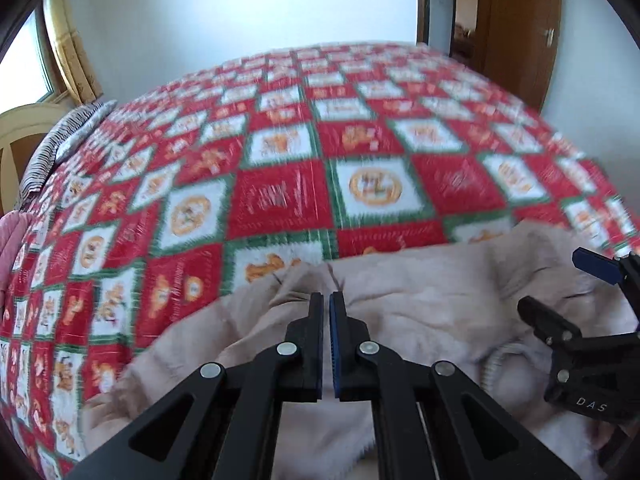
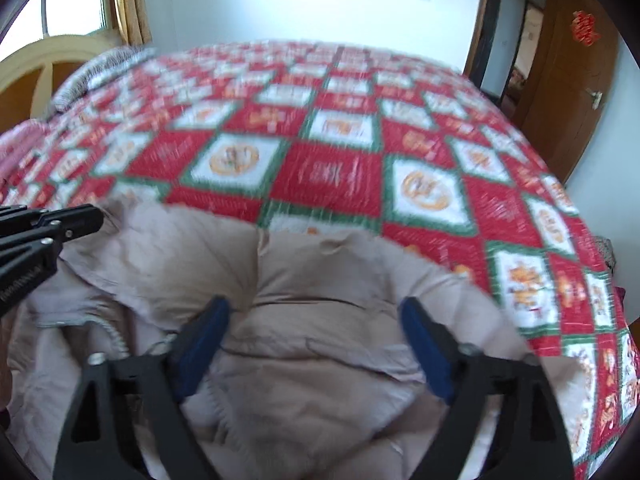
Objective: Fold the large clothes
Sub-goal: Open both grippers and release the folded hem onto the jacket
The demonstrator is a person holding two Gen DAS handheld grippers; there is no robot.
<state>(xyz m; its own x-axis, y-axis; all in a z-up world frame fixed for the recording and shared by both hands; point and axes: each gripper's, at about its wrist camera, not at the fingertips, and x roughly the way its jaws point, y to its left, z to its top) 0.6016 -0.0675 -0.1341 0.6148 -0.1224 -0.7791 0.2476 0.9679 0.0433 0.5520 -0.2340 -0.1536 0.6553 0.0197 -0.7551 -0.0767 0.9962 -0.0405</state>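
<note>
A beige padded jacket [image 1: 420, 304] lies crumpled on the near part of the bed, its zipper [image 2: 116, 336] showing at the left in the right wrist view. My left gripper [image 1: 326, 296] is shut near the jacket's far edge. Creases in the cloth gather at its tips, so it seems to pinch a fold. The same gripper [image 2: 98, 216] enters the right wrist view from the left, at the jacket's far left corner. My right gripper [image 2: 316, 320] stands wide open above the jacket [image 2: 320, 272], its blue pads [image 2: 426, 348] apart from the cloth. It also shows in the left wrist view [image 1: 564, 288].
A red, white and green checked bedspread [image 1: 280, 192] covers the bed and stretches far beyond the jacket. A cream headboard [image 1: 24, 128], a striped pillow [image 1: 60, 140] and pink cloth [image 1: 12, 240] are at the left. A brown door [image 2: 560, 92] stands at the back right.
</note>
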